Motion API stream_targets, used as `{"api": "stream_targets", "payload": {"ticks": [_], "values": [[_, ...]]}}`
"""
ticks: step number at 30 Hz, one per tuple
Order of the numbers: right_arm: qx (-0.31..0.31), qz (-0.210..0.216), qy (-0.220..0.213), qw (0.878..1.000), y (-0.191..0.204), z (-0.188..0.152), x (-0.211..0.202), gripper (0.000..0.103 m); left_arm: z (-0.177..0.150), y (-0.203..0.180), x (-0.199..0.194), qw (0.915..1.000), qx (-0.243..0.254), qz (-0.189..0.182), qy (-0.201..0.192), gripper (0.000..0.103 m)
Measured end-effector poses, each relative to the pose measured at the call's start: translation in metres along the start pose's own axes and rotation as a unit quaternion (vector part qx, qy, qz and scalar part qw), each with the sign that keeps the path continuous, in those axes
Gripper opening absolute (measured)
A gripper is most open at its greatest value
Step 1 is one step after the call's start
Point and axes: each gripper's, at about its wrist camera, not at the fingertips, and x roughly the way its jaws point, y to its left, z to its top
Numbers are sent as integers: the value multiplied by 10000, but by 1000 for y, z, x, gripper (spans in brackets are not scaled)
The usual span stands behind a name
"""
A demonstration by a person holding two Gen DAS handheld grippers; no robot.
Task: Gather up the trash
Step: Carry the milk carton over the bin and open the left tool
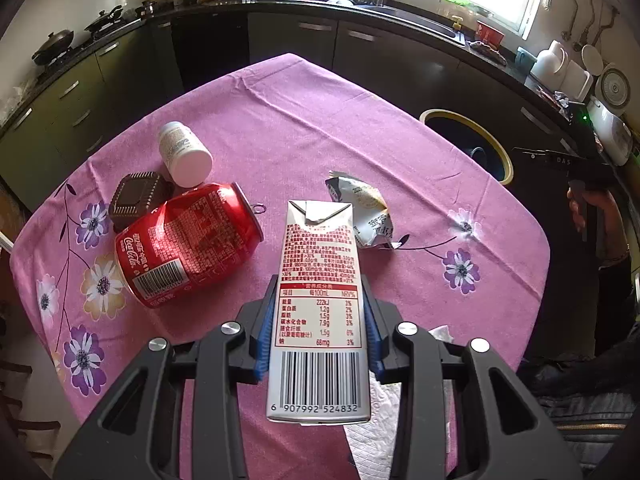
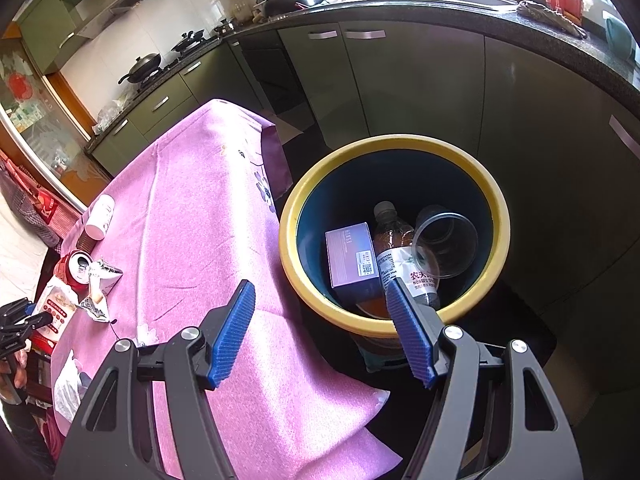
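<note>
Carton pinched low in my left hand-held gripper (image 1: 318,334), lifted off the surface (image 1: 280,120).
Its blue pads clamp the milk carton (image 1: 318,308) near its base; top-heavy, it could tip out before the bin (image 2: 394,320) under my empty, wide-open right hand-held gripper (image 2: 320,332).

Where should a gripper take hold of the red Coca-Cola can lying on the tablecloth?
Grip the red can across its dented middle, coming from above with the jaws spanning its round sides. It lies on its side, with the brown box close against its far side, so a low sideways approach looks crowded.
</note>
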Motion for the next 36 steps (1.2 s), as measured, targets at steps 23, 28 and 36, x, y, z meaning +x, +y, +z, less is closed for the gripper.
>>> {"api": "stream_targets", "payload": {"ticks": [23, 28, 36], "values": [[337, 68, -296, 9990, -38, -6, -24, 68, 114, -136, 9, 9859, 1421, -850, -247, 35], [607, 30, -401, 9973, -69, -12, -35, 68, 153, -194, 49, 9761, 1804, -1212, -95, 35], [1036, -31, -526, 9932, -114, -25, -49, 68, 216, -259, 149, 9716, 1877, -1406, 317, 35]]}}
